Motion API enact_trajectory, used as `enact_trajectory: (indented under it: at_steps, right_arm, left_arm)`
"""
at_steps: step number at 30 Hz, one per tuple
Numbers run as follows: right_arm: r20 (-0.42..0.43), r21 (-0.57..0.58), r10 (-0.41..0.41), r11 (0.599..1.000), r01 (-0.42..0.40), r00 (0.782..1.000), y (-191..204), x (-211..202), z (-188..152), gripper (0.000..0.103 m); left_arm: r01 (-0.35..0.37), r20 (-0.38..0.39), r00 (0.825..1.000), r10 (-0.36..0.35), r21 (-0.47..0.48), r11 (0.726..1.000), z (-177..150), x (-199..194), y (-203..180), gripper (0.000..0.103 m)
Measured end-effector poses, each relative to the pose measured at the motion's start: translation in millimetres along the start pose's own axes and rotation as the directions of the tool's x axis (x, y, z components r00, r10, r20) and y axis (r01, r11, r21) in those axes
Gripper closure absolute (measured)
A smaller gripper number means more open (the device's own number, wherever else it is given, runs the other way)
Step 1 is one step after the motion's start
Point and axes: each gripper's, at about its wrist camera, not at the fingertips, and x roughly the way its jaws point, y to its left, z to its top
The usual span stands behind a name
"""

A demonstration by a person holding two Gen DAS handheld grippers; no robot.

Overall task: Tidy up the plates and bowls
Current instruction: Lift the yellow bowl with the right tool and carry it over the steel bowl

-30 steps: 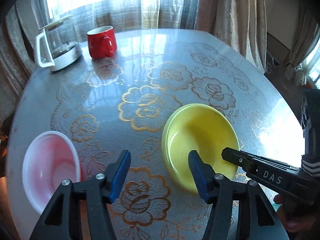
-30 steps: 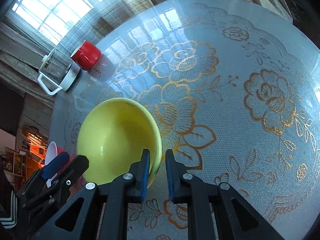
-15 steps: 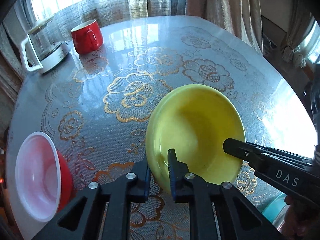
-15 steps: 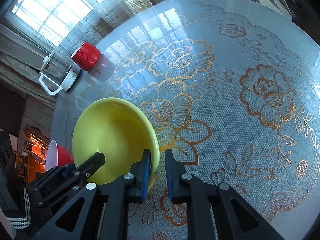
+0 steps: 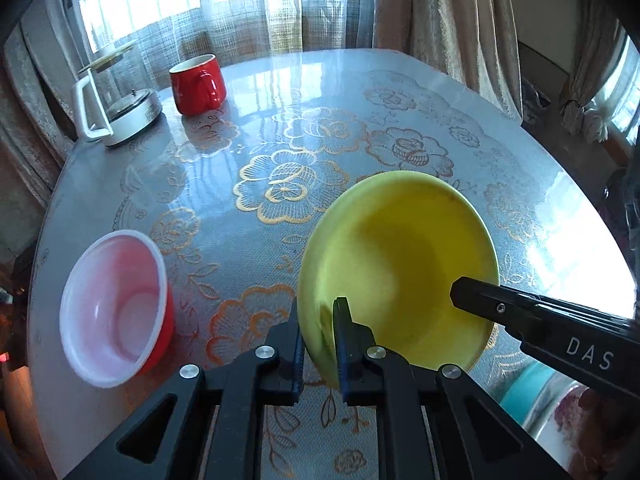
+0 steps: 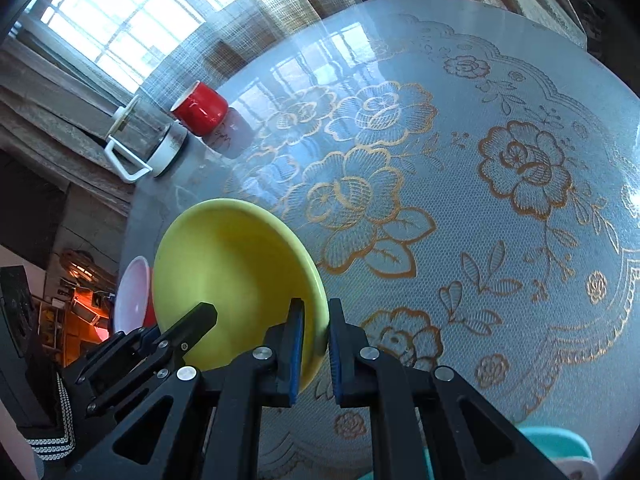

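Sunlit curtains back the floral-clothed bench (image 5: 280,184), where the yellow bowl (image 5: 400,264) tilts between both tools, left hand-held gripper (image 5: 318,336) clamped on its near rim, right hand-held gripper (image 6: 314,332) clamped on its opposite rim, the red-and-white bowl (image 5: 116,304) waiting just leftward.

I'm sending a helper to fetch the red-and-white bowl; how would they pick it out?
Start at the round table with the gold-flowered cover. On the side away from the window, left of the yellow bowl held in both grippers, stands a plastic bowl. It alone is white inside and red outside; the red mug has a handle.
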Motion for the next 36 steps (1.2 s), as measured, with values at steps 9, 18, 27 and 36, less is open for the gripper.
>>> enact_trajectory:
  at_steps: [9,18,27,36]
  right_arm:
    - [0.057,-0.042,0.052,0.998,-0.050,0.997,24.4,-34.7,-31.4,0.092]
    - [0.077,-0.055,0.113,0.992,-0.109,0.991,45.8,-57.7,-70.7,0.092]
    - [0.109,-0.086,0.162,0.984,-0.153,0.981,61.5,-73.1,-105.2,0.092]
    - [0.086,-0.085,0.182,0.981,-0.175,0.980,64.5,-63.7,-133.2,0.092]
  left_arm:
    - [0.003,0.083,0.997,0.002,-0.050,0.999,-32.9,-46.5,13.8,0.090]
    - [-0.001,0.149,0.989,0.013,-0.086,0.996,-74.1,-85.4,26.1,0.090]
    - [0.043,0.181,0.983,-0.019,-0.131,0.990,-112.0,-111.4,39.1,0.090]
    - [0.036,0.159,0.987,-0.013,-0.146,0.989,-144.0,-113.3,44.8,0.090]
